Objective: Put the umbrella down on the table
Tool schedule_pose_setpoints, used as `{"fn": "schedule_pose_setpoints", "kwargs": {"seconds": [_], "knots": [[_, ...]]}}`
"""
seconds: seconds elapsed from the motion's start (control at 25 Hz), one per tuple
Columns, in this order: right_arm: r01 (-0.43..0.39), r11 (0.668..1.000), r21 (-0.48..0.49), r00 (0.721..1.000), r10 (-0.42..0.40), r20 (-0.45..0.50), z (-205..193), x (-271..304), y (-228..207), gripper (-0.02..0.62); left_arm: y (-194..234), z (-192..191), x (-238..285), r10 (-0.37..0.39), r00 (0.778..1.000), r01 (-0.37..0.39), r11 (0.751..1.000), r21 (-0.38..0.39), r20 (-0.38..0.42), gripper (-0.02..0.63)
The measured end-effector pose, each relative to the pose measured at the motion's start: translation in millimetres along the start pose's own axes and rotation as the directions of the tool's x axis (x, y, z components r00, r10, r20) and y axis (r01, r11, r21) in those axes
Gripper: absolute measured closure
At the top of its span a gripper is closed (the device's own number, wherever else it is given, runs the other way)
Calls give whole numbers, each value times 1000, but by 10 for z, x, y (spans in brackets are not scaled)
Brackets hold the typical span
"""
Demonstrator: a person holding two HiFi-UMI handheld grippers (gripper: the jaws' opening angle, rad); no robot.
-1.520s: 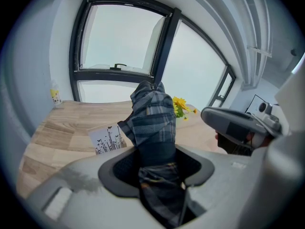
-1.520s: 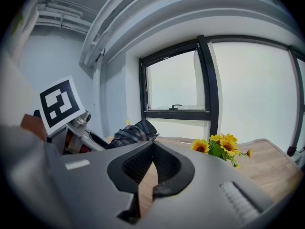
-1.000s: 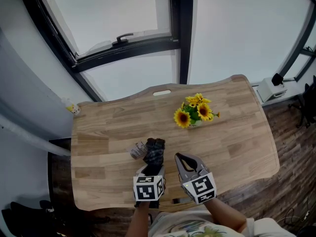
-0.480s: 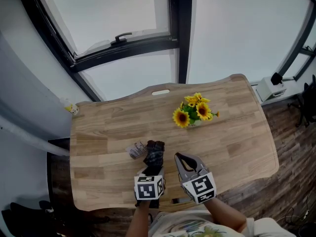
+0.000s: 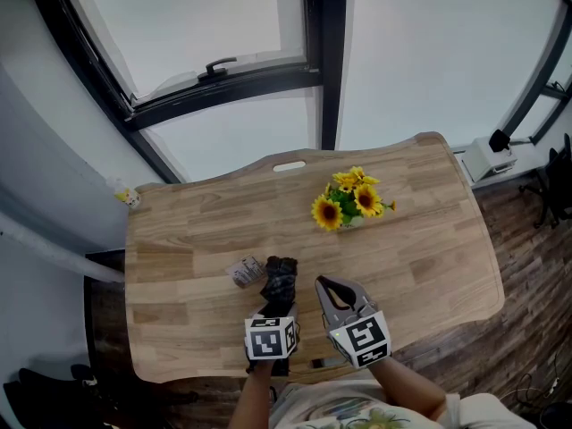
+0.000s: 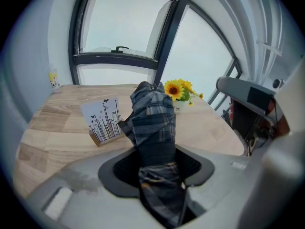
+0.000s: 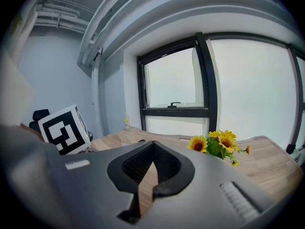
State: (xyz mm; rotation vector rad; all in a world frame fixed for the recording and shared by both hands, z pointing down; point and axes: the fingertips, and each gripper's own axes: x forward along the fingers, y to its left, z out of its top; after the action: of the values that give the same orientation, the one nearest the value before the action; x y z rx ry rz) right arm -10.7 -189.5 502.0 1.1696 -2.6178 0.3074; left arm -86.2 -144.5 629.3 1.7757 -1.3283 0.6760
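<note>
A folded dark plaid umbrella (image 5: 281,278) (image 6: 153,125) sticks out forward from my left gripper (image 5: 278,300) (image 6: 155,165), whose jaws are shut on its lower part. It hangs tilted steeply down over the near middle of the wooden table (image 5: 192,222), close to the surface; I cannot tell whether its tip touches. Just to its right is my right gripper (image 5: 329,291) (image 7: 143,180), with its jaws together and nothing between them, pointing across the table.
A small white card with black plant drawings (image 5: 244,271) (image 6: 102,119) stands just left of the umbrella's tip. A pot of sunflowers (image 5: 350,206) (image 7: 217,145) sits at the table's far middle. A small yellow thing (image 5: 127,197) lies at the far left corner. Windows stand behind.
The left gripper has sunk a little toward the table with the umbrella still in it. The right gripper has kept still.
</note>
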Motion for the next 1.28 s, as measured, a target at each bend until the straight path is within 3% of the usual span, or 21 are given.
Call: {"fn": "schedule_pose_setpoints", "kwargs": {"seconds": [1.28], "knots": [[0,1000,-13,999,-1,-33,-97,27,2,594,108,-406,564,-31,995,29,999,-25,-93,387]]}}
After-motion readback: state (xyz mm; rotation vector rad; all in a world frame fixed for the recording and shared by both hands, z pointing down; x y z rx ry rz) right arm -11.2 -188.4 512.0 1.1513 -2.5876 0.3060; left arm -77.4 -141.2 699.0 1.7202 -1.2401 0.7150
